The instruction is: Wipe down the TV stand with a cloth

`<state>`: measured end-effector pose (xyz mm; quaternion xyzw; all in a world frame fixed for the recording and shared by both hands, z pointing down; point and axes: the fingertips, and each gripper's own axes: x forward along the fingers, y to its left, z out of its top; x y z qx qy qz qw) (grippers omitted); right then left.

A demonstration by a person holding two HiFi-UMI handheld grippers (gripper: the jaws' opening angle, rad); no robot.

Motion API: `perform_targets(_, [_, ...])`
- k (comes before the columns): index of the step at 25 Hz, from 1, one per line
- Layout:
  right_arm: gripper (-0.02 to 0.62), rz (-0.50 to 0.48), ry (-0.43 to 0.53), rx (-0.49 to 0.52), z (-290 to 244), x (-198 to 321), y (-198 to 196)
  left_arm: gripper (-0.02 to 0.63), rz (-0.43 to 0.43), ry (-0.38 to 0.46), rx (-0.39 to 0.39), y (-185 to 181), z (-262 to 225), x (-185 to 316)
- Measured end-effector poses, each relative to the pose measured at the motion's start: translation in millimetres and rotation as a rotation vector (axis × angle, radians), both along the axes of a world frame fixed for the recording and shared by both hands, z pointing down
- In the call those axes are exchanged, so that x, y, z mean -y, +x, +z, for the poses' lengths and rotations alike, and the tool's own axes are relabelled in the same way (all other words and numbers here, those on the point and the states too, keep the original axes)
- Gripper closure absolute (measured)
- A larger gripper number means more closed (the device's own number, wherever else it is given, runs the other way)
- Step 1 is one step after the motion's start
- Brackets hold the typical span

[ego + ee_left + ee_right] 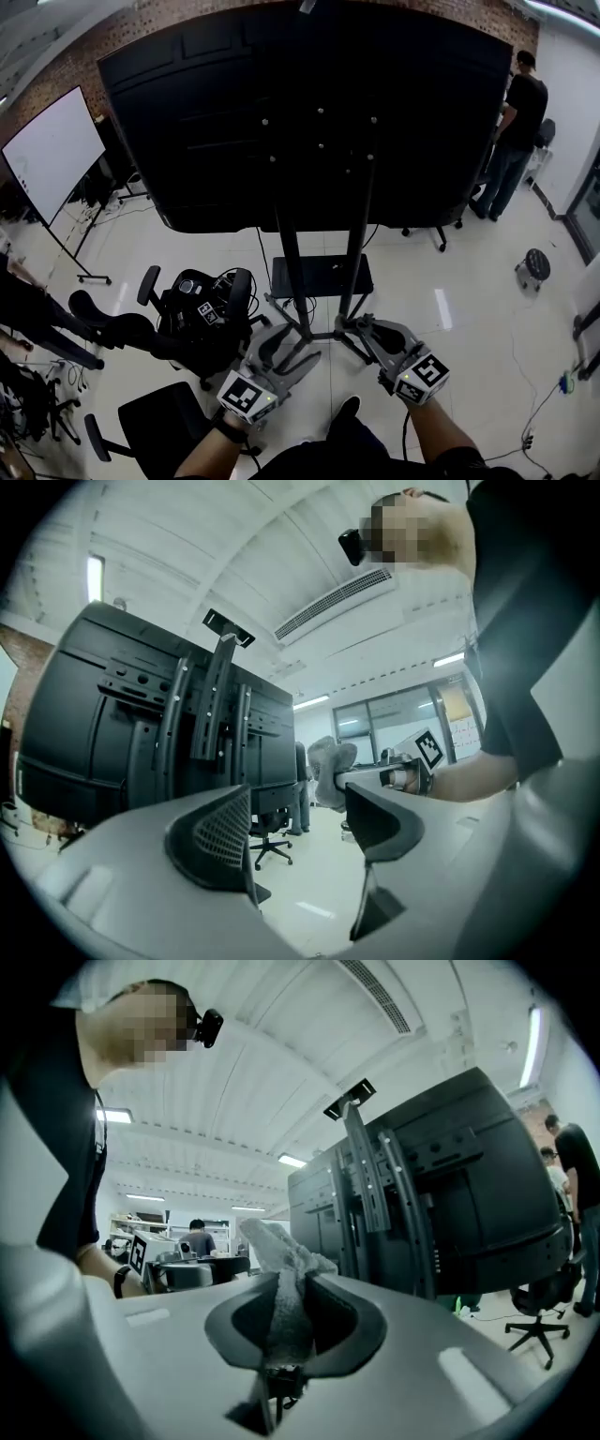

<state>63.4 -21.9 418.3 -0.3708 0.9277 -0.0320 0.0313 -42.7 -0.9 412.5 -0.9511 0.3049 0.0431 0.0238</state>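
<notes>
TV stand [290,253] sits mid-scene on the pale floor: two dark uprights carrying a big black TV [187,112], back panel facing this way, w/ a low dark shelf [321,275] btwn the posts.

Far left, a whiteboard [52,150] on a wheeled frame. Nearer, left of the stand, a black office chair [192,319] loaded w/ gear, and a 2nd chair [155,417] at the near edge.

Next, the left gripper [295,349], just left of the stand's base legs. Its own view shows the jaws well apart w/ nothing btwn them [298,799]. The stand's uprights [225,696] rise beyond.

Right gripper [364,326] is close beside it, tips nr the base on the stand's right side. Jaws are clamped on a pale grey cloth [281,1265], which bunches up above the tips. The cloth [328,761] also shows in the left gripper view, sticking up from the right gripper. Stand's posts [361,1166] are right behind it, but can't tell if cloth and stand touch.

Further right, a small round stool [536,265]. At far right a person [516,131] in dark top stands by the wall.
</notes>
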Motion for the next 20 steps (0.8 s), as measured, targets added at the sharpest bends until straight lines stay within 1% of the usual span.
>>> perform_targets(2, [0.555, -0.02, 0.016, 0.005, -10, -35, -13, 0.267, 0.015, -0.026, -0.012, -10, -7, -31])
perform_targets(7, [0.555, -0.019, 0.068, 0.021, -37, -109, -34, 0.268, 0.072, -0.035, -0.013, -33, -25, -94])
perform_targets(11, [0.555, -0.041, 0.08, -0.019, -47, -158, -41, 0.268, 0.083, -0.025, -0.033, -44, -39, -130])
perform_targets(15, [0.558, -0.051, 0.088, -0.022, -57, -191, -48, 0.275, 0.082, -0.024, -0.042, -53, -47, -150])
perform_targets(20, [0.559, -0.078, 0.093, -0.049, -59, -211, -51, 0.276, 0.077, -0.017, -0.061, -49, -56, -167])
